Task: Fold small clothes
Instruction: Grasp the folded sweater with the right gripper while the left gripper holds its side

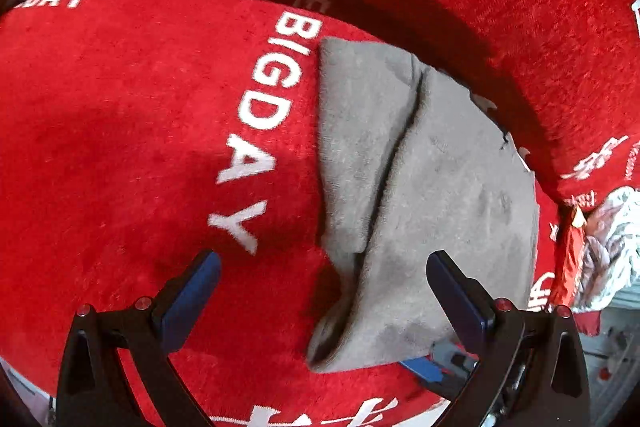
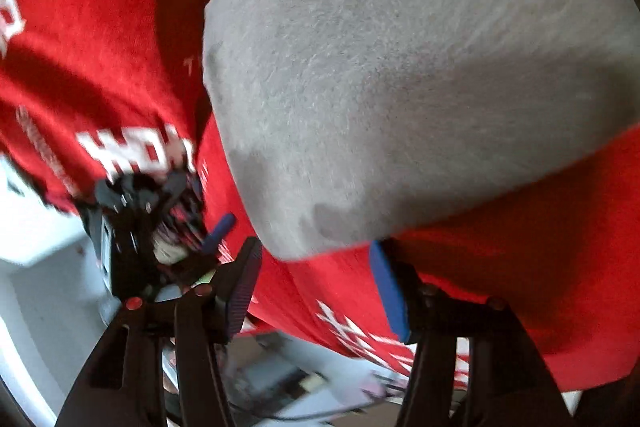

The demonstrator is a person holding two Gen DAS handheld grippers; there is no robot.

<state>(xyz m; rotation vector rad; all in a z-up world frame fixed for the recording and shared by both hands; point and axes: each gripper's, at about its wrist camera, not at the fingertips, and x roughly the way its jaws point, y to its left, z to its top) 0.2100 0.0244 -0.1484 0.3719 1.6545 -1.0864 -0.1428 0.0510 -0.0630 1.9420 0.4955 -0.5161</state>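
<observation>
Where the red plush blanket with white lettering (image 1: 120, 115) covers the table, a small grey fleece garment (image 1: 432, 187) lies partly folded, presumably for flat creasing. Left gripper (image 1: 324, 291): fingers apart, empty. Right gripper (image 2: 316, 291): fingers apart at the garment's near edge.

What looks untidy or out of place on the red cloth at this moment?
The grey cloth is only partly folded: one flap lies slanted across it, and its near corner is bunched up and lifted off the red cloth. Crumpled white fabric also sits at the right edge. Both grippers are open.
</observation>
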